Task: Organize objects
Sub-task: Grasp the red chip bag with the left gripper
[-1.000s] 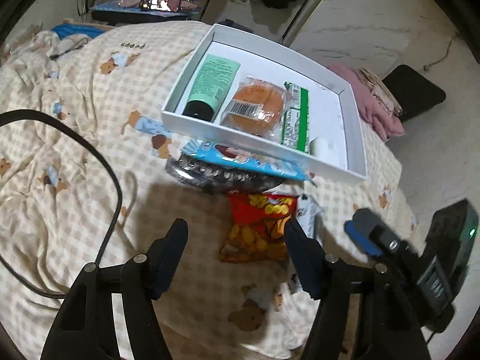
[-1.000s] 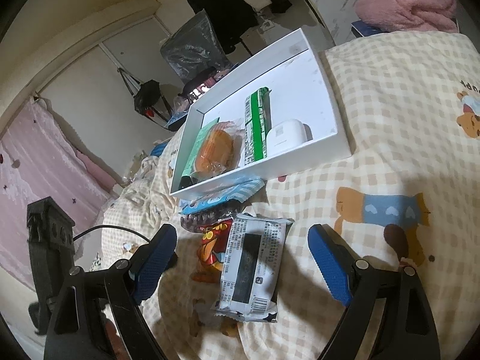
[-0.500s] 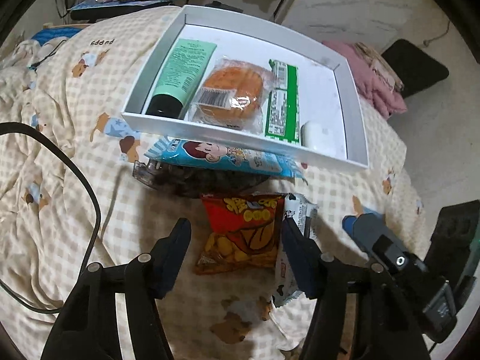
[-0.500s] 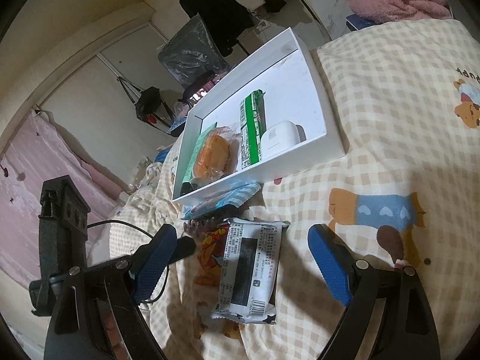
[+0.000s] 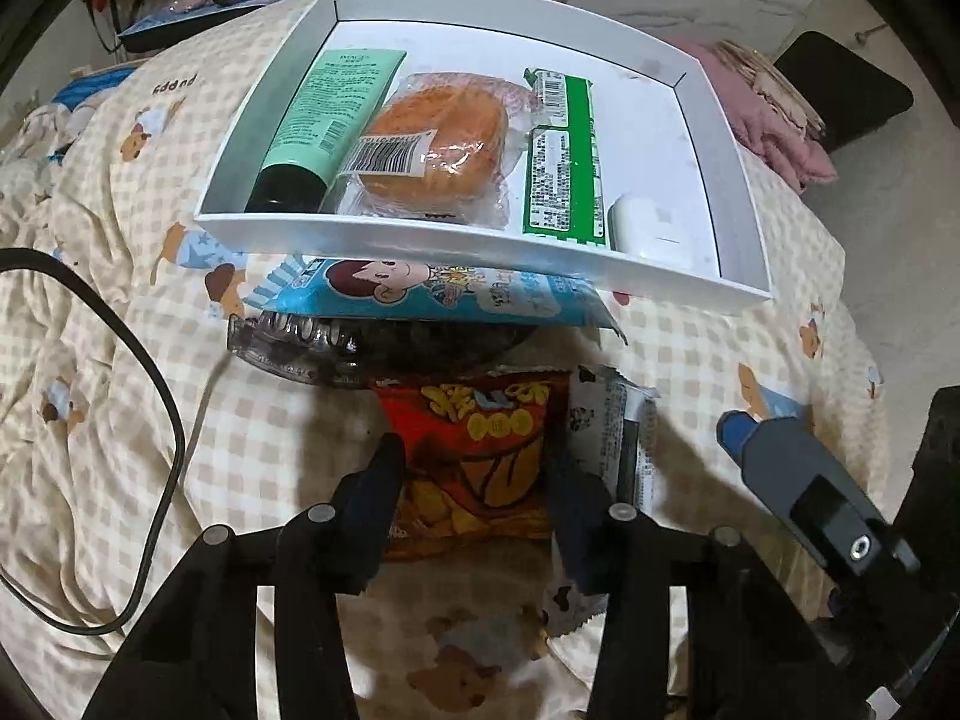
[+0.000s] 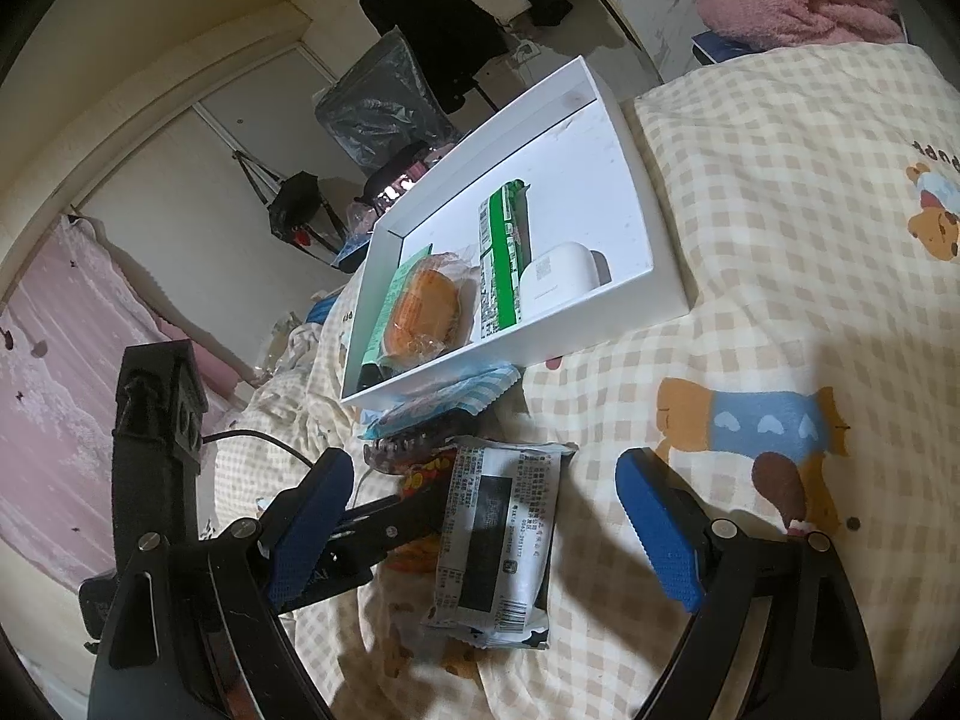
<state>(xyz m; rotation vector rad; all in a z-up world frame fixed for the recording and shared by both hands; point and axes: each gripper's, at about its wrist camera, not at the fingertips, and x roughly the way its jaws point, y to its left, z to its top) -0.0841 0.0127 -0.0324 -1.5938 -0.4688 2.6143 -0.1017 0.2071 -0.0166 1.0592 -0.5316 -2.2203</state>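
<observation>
Since a second ago, left gripper (image 5: 474,480) has come down around the red snack bag (image 5: 480,456) on the bed (image 5: 120,420), low in the frame. Its jaws are closing beside the bag, not squeezing yet. Next it likely goes into the white box (image 5: 480,240). Bag's long side runs up-down. Right gripper (image 6: 480,531) waits open over the white packet (image 6: 498,528).

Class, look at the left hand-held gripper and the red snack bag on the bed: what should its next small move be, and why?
Probably finish closing on the red snack bag. The left hand-held gripper straddles it, its jaws closing with the bag between them, the pads apparently not yet pressing. The white tray beyond has bare floor where the bag could go.
</observation>
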